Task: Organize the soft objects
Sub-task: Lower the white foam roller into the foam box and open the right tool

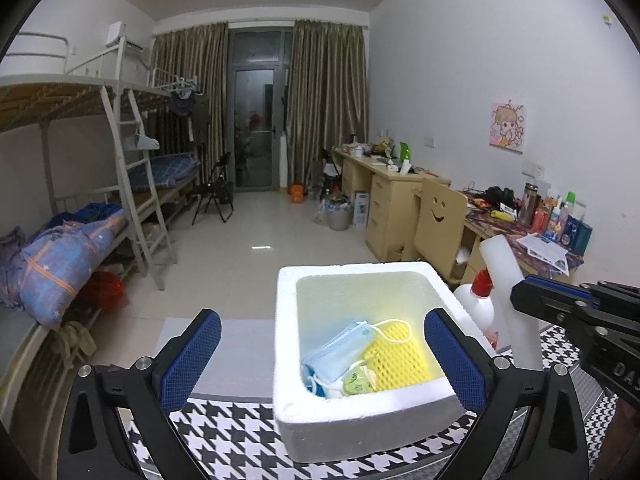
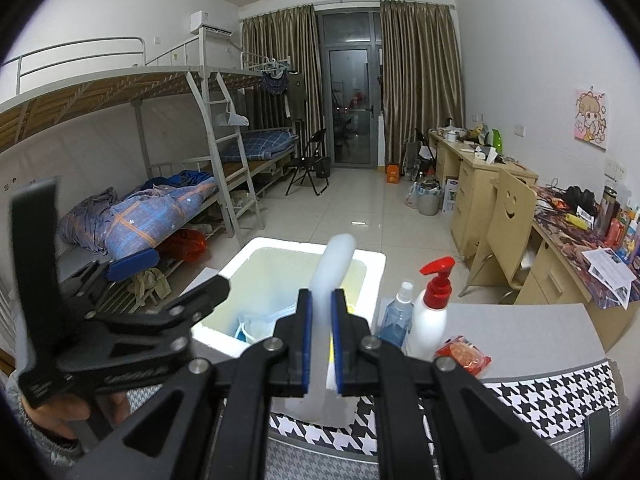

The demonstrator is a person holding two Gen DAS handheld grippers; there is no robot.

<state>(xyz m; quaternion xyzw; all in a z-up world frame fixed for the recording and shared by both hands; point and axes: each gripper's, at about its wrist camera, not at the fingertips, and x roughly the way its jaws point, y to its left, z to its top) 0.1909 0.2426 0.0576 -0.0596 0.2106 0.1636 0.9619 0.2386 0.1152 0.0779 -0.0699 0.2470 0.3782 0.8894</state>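
A white foam box [image 1: 362, 430] stands on the houndstooth cloth. Inside lie a blue face mask [image 1: 340, 354], a yellow sponge [image 1: 396, 360] and a green wipes pack [image 1: 356, 380]. My left gripper [image 1: 320, 356] is open, its blue pads on either side of the box's left half, above it. My right gripper [image 2: 320, 340] is shut on a white foam strip [image 2: 334, 264] that stands upright over the box's [image 2: 232, 344] right rim. The strip [image 1: 508, 280] and the right gripper also show at the right of the left wrist view.
A white pump bottle with a red top [image 2: 432, 316], a blue spray bottle [image 2: 398, 316] and a red snack packet [image 2: 464, 356] stand right of the box. Bunk beds [image 2: 160, 208] are to the left, desks and a chair [image 2: 508, 220] to the right.
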